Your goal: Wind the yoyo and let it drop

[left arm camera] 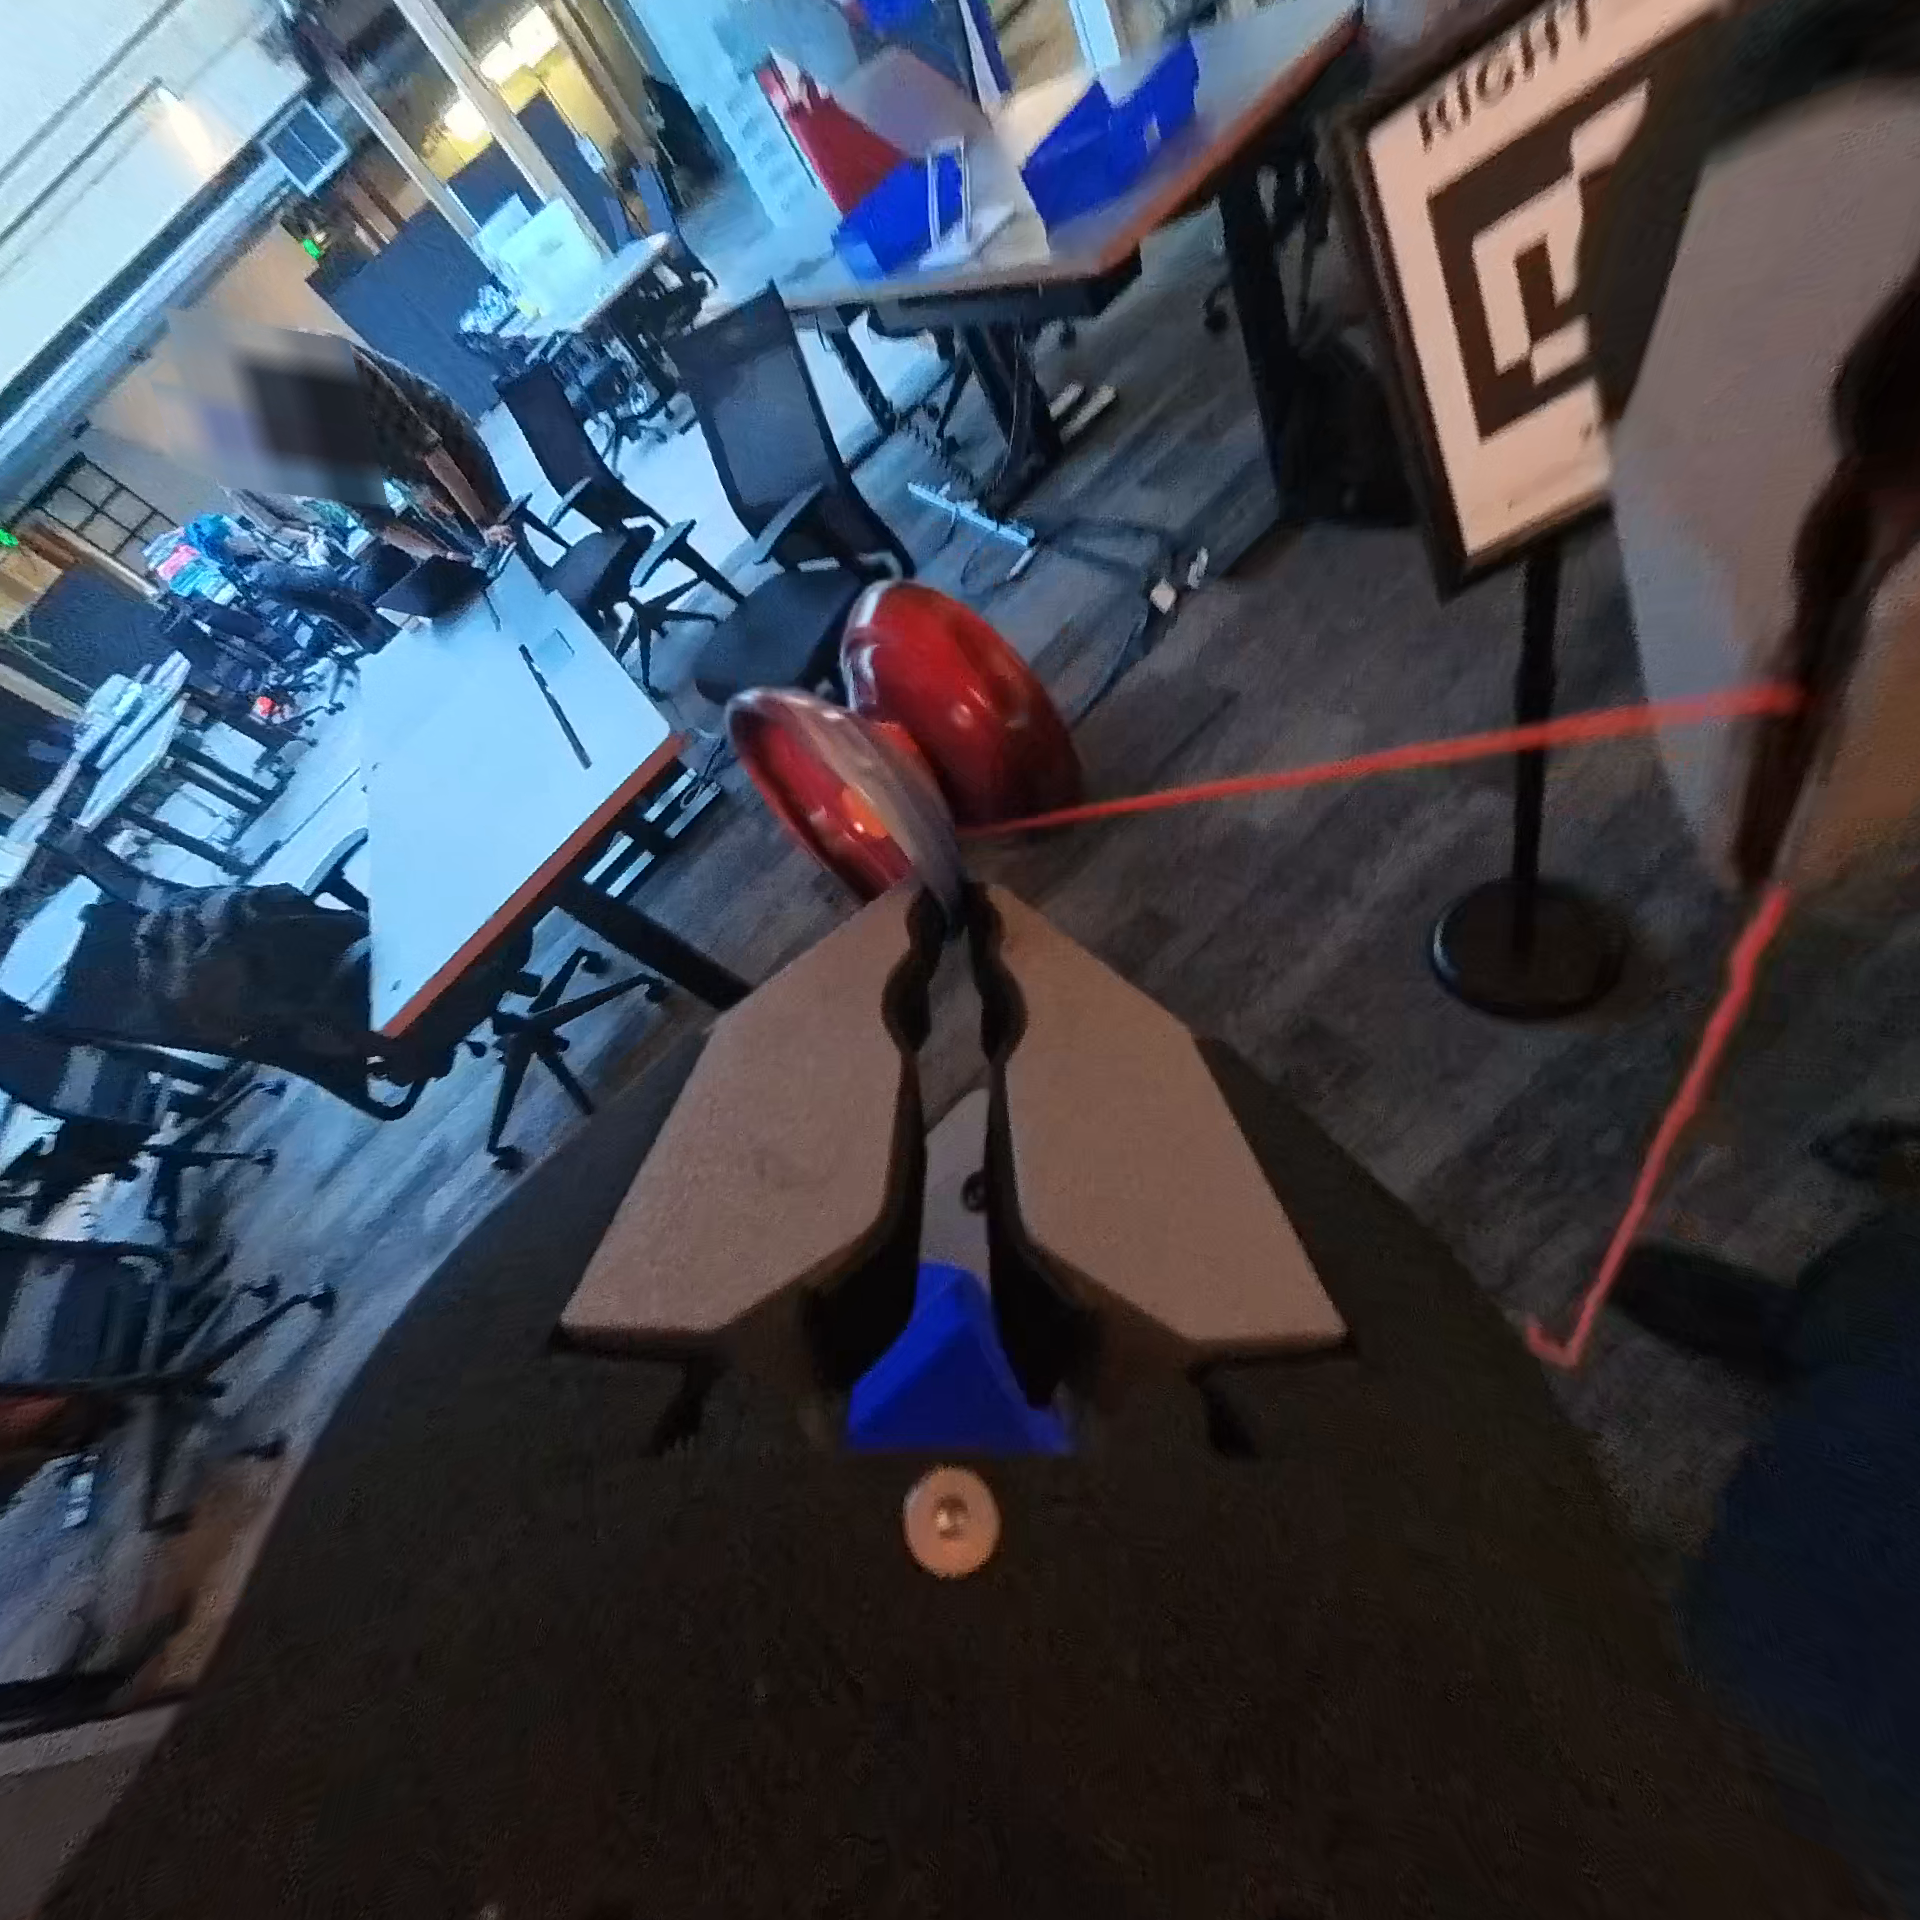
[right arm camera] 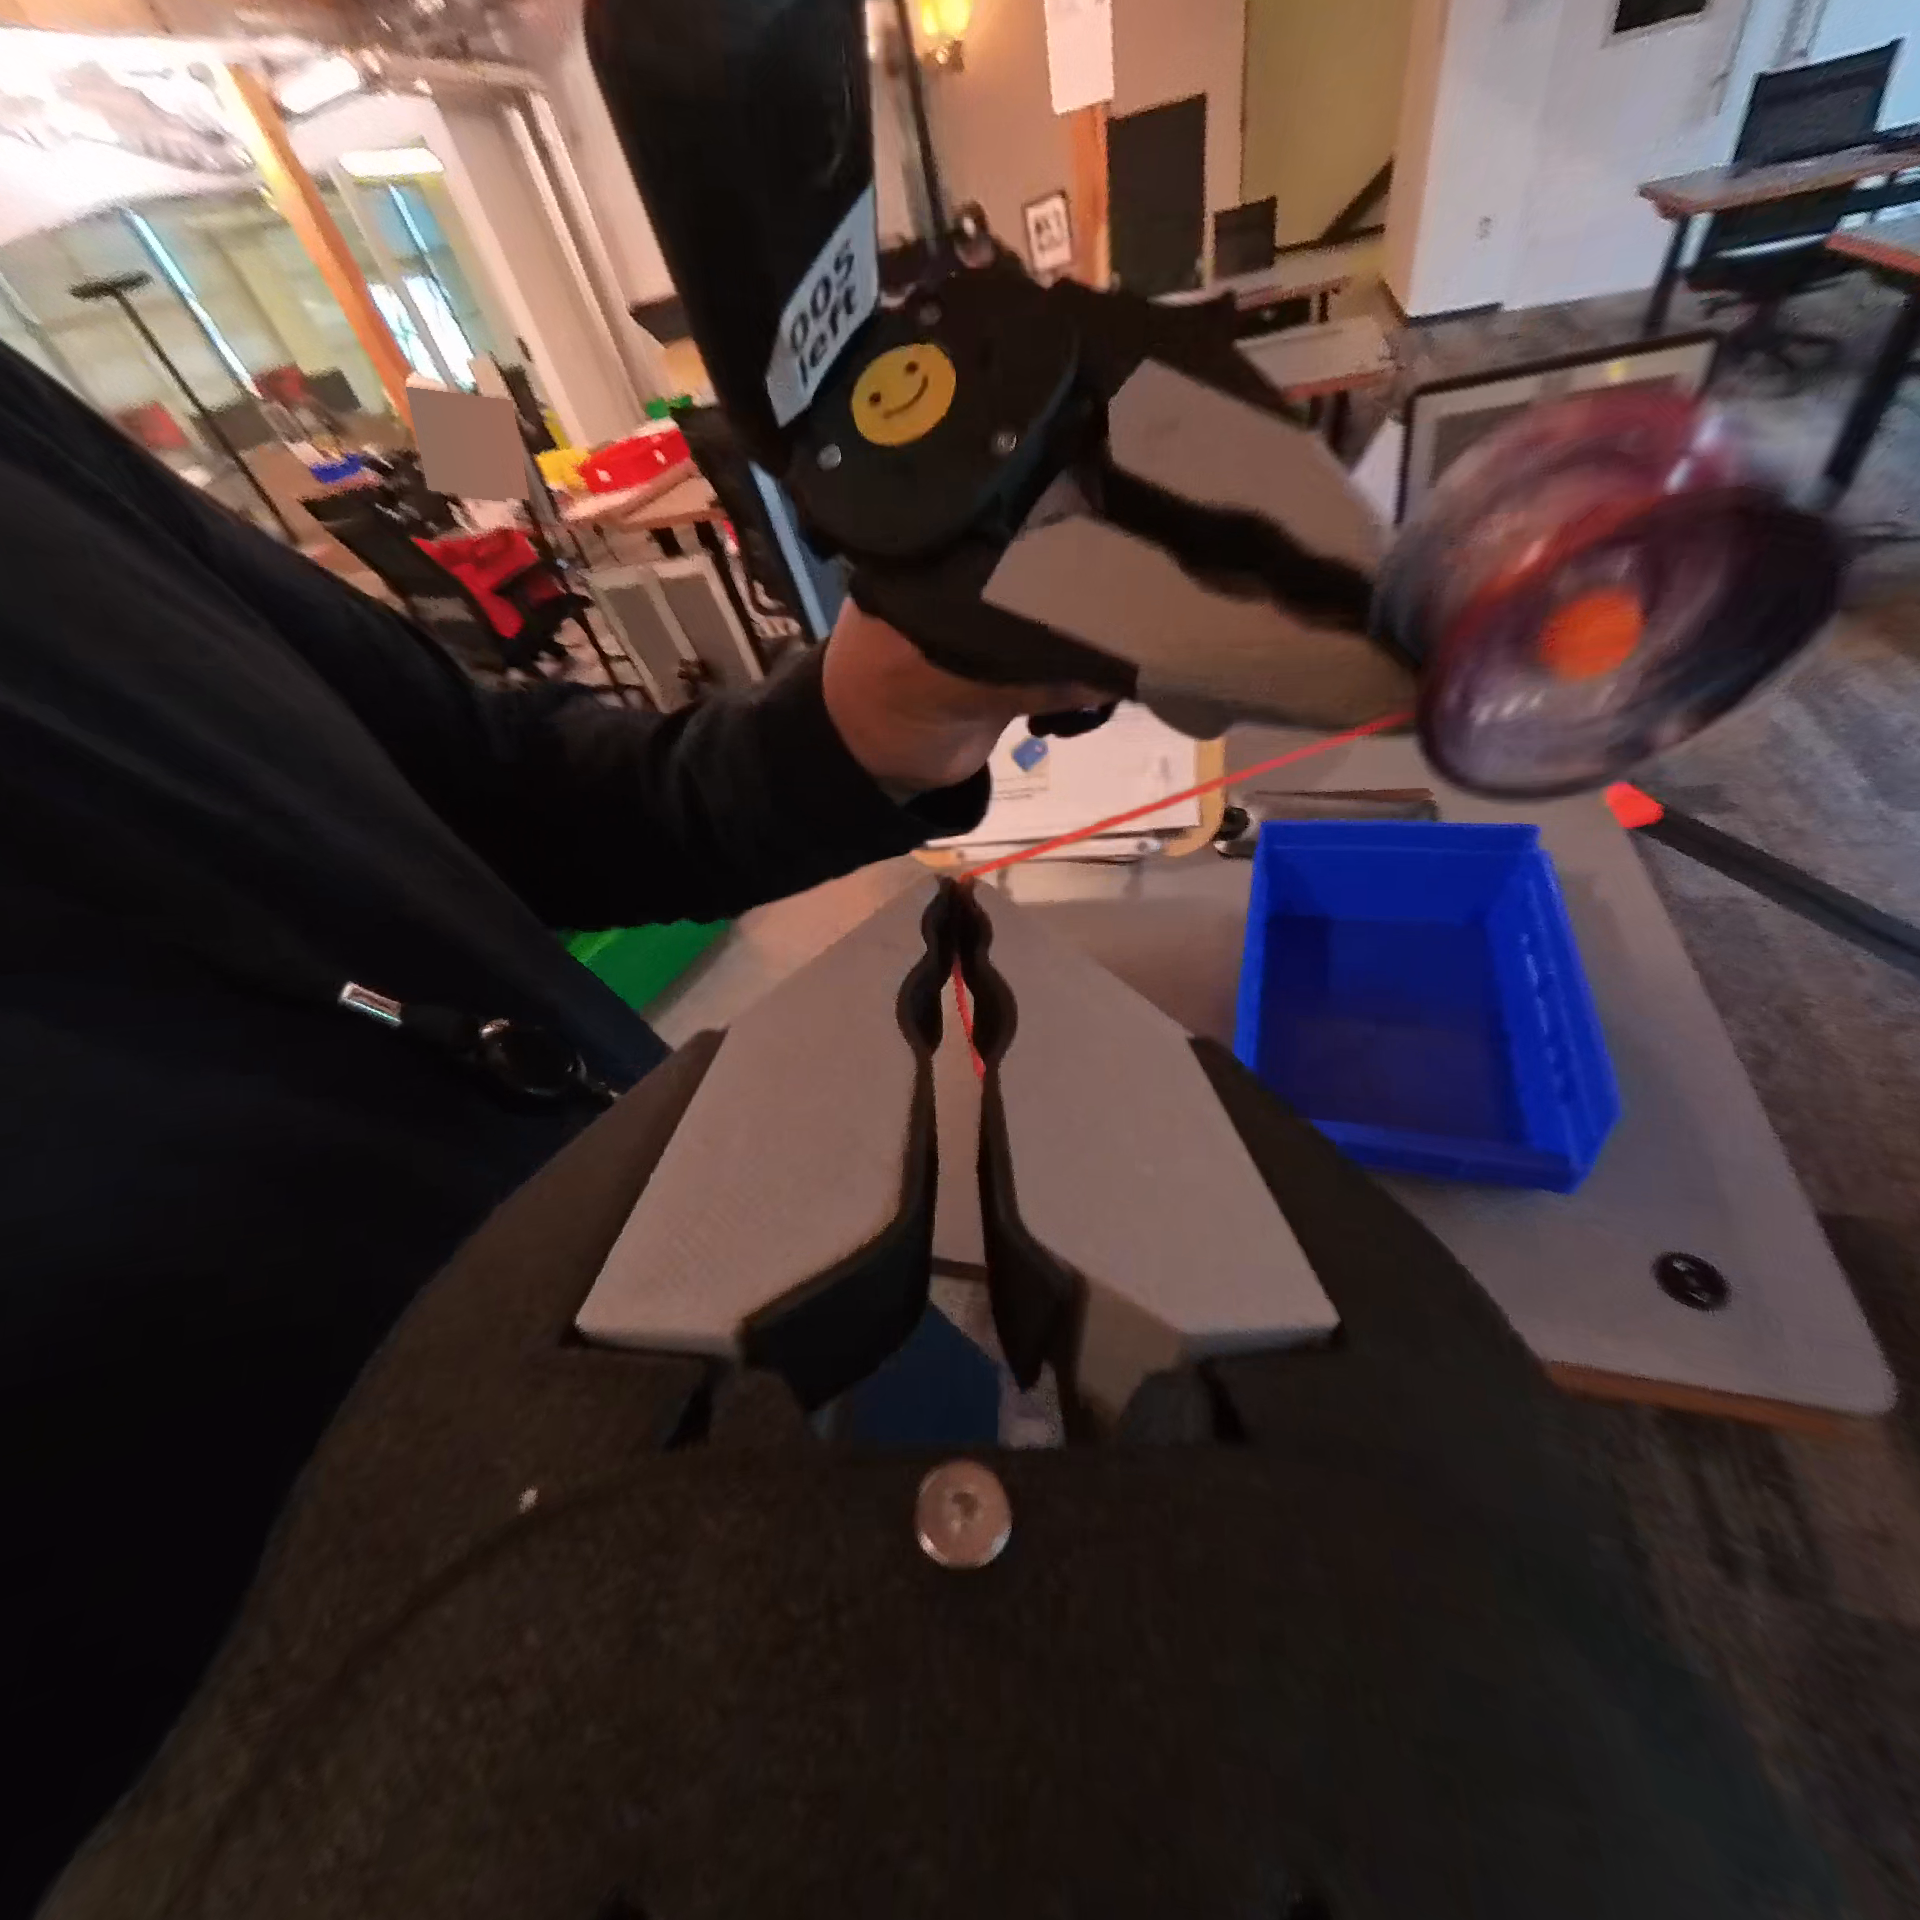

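A: Where's the glossy red plastic yoyo (left arm camera: 914, 727) with the clear rim?

B: In the air beyond the grey table's (right arm camera: 1714, 1340) far edge, above the blue plastic bin (right arm camera: 1423, 997). The left gripper (left arm camera: 951, 909) pinches one disc's rim at its tips.

A: And the thin red string (left arm camera: 1382, 764)?

B: Taut, running to the right gripper (right arm camera: 956, 899), whose jaws are clamped together on it.

A: How will it handle?

B: Light and hard, I'd judge, with slick curved shells that could twist out of a rim pinch. Gripping across both discs looks safer; the limp string could slide through the pads.
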`<state>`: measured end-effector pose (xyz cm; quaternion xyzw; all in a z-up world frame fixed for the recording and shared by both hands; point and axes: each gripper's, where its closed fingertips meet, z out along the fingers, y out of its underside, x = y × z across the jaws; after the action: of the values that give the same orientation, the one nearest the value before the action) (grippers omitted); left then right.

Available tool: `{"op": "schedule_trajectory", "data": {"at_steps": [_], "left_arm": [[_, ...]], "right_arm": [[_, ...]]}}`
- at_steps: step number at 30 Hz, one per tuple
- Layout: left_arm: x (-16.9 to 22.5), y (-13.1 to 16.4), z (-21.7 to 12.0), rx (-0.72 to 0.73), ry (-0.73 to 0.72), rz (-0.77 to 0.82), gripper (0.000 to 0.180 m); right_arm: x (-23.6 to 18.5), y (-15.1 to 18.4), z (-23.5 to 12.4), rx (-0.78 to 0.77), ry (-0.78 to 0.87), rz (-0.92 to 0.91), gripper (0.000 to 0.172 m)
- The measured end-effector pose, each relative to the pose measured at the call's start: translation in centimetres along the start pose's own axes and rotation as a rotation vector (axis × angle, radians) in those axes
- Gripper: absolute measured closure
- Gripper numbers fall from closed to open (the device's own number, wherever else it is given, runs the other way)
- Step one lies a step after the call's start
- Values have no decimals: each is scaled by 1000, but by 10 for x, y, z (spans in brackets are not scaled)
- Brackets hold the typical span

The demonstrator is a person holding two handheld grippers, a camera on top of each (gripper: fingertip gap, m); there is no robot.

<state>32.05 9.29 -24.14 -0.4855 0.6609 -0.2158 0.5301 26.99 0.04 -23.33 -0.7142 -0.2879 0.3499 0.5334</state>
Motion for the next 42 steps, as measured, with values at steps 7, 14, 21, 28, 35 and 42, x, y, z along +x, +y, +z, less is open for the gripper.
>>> {"op": "schedule_trajectory", "data": {"at_steps": [7,14,21,28,35,42], "left_arm": [[55,23,13,-115,147,189,178],[104,-20,-33,132,475,24,178],[72,-52,-57,272,465,-158,178],[58,23,-4,-65,205,-45,178],[98,50,6,-181,327,55,178],[109,-7,-39,78,615,-267,178]], "right_arm": [[25,-23,-36,-171,239,-171,172],[77,-5,-64,-189,464,-176,172],[33,31,0,7,242,-18,172],[3,55,30,-181,167,-14,172],[37,34,-16,-372,352,-232,172],[66,51,-25,-367,365,-241,172]]}}
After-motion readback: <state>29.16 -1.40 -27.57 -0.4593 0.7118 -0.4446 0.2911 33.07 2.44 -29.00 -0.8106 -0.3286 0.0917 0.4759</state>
